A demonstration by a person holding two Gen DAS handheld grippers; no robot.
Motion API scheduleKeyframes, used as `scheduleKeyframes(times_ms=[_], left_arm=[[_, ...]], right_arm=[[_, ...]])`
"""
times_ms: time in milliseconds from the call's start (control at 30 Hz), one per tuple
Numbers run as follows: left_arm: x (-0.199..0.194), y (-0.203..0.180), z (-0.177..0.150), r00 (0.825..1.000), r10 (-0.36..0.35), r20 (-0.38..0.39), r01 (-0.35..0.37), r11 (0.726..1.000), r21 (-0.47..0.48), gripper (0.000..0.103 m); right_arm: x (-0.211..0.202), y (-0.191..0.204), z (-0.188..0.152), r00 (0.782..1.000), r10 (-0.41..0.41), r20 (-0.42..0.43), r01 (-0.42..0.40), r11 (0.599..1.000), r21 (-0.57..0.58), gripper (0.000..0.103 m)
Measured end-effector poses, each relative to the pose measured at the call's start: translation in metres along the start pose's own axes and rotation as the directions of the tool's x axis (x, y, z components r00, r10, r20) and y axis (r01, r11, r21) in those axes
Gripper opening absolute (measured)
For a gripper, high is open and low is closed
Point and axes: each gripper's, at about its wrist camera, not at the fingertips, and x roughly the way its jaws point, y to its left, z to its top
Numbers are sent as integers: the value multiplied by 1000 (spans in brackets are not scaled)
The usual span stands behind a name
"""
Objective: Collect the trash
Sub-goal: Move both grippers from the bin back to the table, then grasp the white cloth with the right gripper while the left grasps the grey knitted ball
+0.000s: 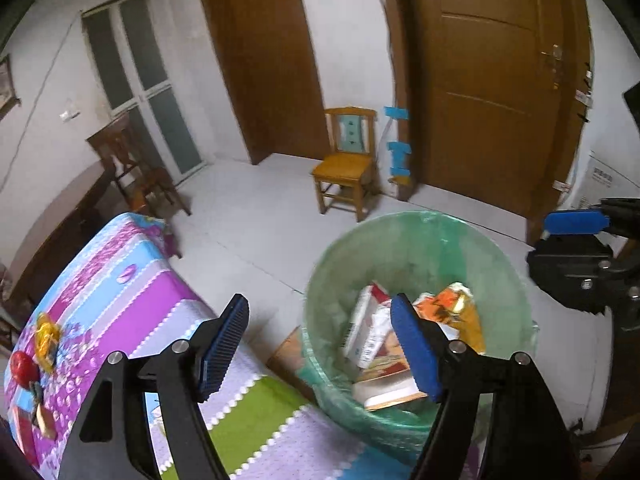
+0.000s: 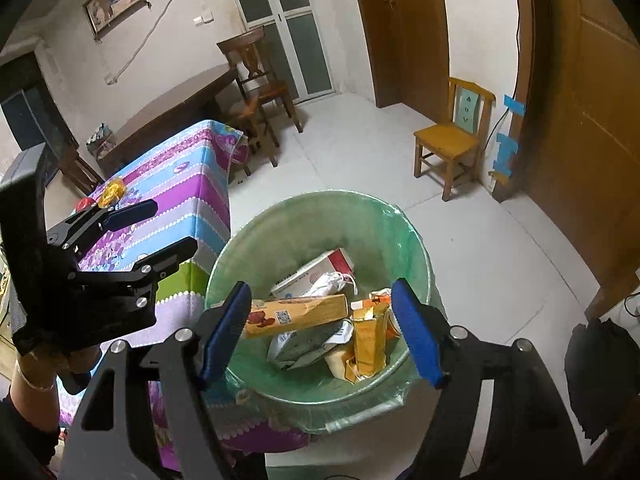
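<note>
Your right gripper [image 2: 320, 332] hangs over the bin [image 2: 248, 240], jaws apart and nothing between the pads: the long orange box [image 2: 296, 314] seen between them lies below, inside the bin, on top of the other packets. That placement makes sense for a drop: open jaws straight above the mouth let a piece fall clear of the rim.

Your left gripper [image 1: 316, 344] is also spread, with nothing clamped. Its right pad sits over the bin's near edge and its left pad over the table [image 1: 120, 280], so you are straddling the gap between them, angled down. From the right camera it shows at the left, over the tablecloth, carried by your hand [image 2: 36, 364].

The bin stands on the floor, tight against the table's corner, lined with a green bag [image 2: 412, 232] folded over the rim. Keeping it there shortens each trip from table to bin. Inside lie a white and red carton [image 2: 316, 270], a silver wrapper [image 2: 308, 344] and yellow packets [image 2: 368, 332].

Farther along the table, what is left to collect sits near the far side: a yellow wrapper [image 1: 47, 340], a red round thing [image 1: 22, 368] and small pieces [image 1: 40, 416] beside it. I judge those are your next targets, and the left gripper is the closer one.

Beyond, a small wooden chair [image 1: 346, 160] stands by the doors.
</note>
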Motion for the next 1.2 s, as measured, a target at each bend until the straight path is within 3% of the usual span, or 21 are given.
scheduleKeyframes(times_ms=[200, 300, 400, 433, 567, 633, 667, 767, 833, 900, 1000, 1133, 1200], left_arm=[[-16, 20, -11, 990, 129, 62, -127, 991, -39, 80], [-38, 32, -23, 970, 210, 119, -205, 977, -57, 83], [-69, 50, -47, 949, 269, 162, -260, 963, -76, 87], [-80, 59, -57, 941, 291, 174, -281, 956, -83, 88], [-123, 103, -106, 908, 380, 177, -360, 923, -135, 91], [-142, 132, -131, 894, 422, 149, -396, 901, -175, 93], [-153, 152, -148, 883, 452, 122, -425, 883, -199, 93], [-174, 193, -182, 849, 525, 57, -500, 834, -234, 94], [-190, 227, -210, 841, 542, 1, -521, 808, -274, 94], [-203, 262, -238, 849, 526, -53, -512, 793, -329, 94], [-213, 305, -277, 872, 475, -122, -483, 792, -374, 94], [-210, 338, -310, 914, 375, -157, -405, 813, -418, 94], [-205, 350, -324, 924, 343, -171, -383, 807, -450, 94]], right_arm=[[-14, 26, -2, 988, -72, 134, 80, 995, -55, 69], [-30, 49, -6, 962, -89, 257, 119, 987, -104, 71], [-49, 77, -13, 909, -73, 412, 151, 975, -160, 78], [-56, 89, -19, 874, -53, 484, 157, 972, -177, 80], [-66, 118, -35, 766, 30, 642, 130, 971, -201, 93], [-61, 138, -43, 732, 87, 676, 109, 964, -243, 96], [-57, 147, -46, 727, 112, 678, 103, 958, -268, 97], [-35, 185, -51, 732, 202, 650, 83, 921, -380, 97], [-19, 214, -54, 738, 284, 612, 54, 879, -473, 97], [-4, 243, -58, 758, 373, 536, 10, 814, -581, 97], [34, 296, -59, 842, 492, 222, -169, 631, -757, 97], [84, 351, -72, 883, 467, -48, -281, 444, -851, 97], [102, 366, -75, 888, 434, -153, -337, 387, -859, 97]])
